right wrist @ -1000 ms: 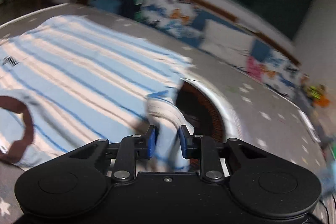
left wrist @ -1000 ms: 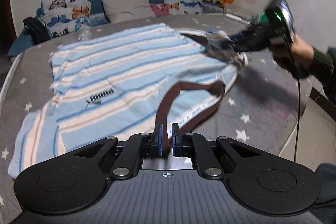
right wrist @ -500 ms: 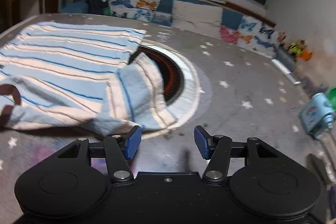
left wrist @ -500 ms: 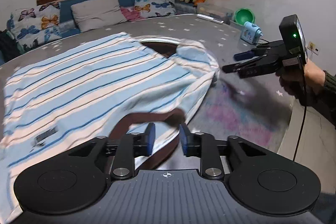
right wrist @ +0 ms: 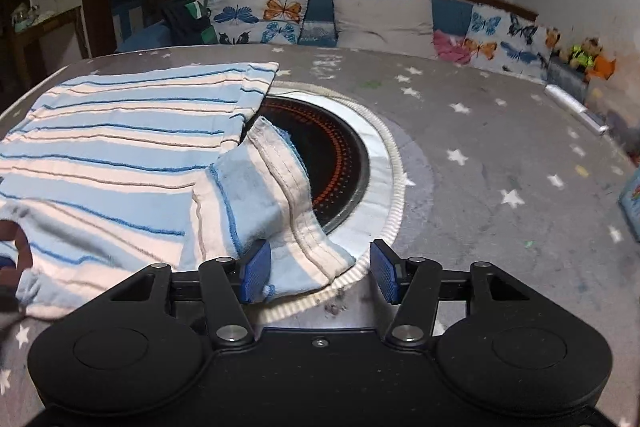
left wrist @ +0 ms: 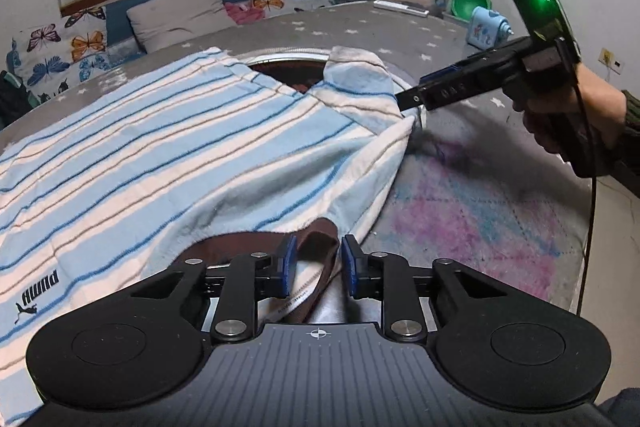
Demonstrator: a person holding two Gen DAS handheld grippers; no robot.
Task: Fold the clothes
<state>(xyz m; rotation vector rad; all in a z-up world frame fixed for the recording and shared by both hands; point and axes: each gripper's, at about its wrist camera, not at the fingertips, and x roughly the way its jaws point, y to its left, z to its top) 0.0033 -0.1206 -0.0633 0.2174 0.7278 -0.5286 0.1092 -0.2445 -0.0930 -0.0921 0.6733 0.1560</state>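
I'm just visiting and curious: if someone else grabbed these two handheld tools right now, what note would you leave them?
Left gripper: open, the shirt's brown collar lying loose between its pads.
Right gripper: open, a sleeve lying between its pads, not clamped.
The striped shirt lies spread on the grey star-patterned table, the sleeve partly over the round burner.
Done: shirt laid out, sleeve turned in roughly.
Left: probably regrip the collar and sleeve, then fold the body.

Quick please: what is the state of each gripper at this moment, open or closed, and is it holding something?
Left gripper: open, the shirt's brown collar lies between its fingers, not clamped.
Right gripper: open wide, the striped sleeve lies loose between its fingers.
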